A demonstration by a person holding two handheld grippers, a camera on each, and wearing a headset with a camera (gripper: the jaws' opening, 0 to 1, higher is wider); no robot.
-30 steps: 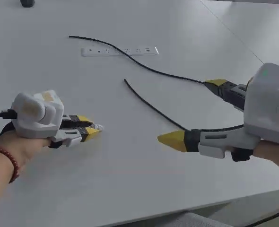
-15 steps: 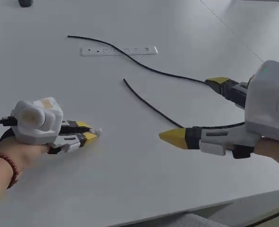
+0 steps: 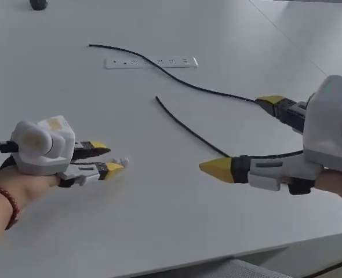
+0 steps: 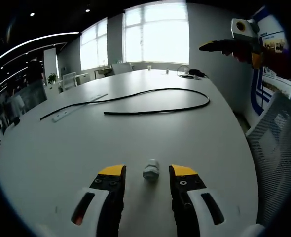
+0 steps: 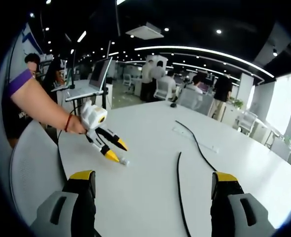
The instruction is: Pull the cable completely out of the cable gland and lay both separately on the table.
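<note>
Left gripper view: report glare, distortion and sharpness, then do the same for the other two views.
Left gripper view: the bright windows are blown out, the white table bows with fisheye distortion, yet the small grey cable gland is sharp. Right gripper view: dim room, the ceiling strip lights curve. Head view: even soft light, straight lines, faint shadows.

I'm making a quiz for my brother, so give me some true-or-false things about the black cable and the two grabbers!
1. The cable runs through the cable gland. False: they lie apart on the table.
2. The left gripper has its jaws apart. True.
3. The right gripper squeezes the cable. False: its jaws are wide apart and hold nothing.
4. A white power strip lies on the table. True.
</note>
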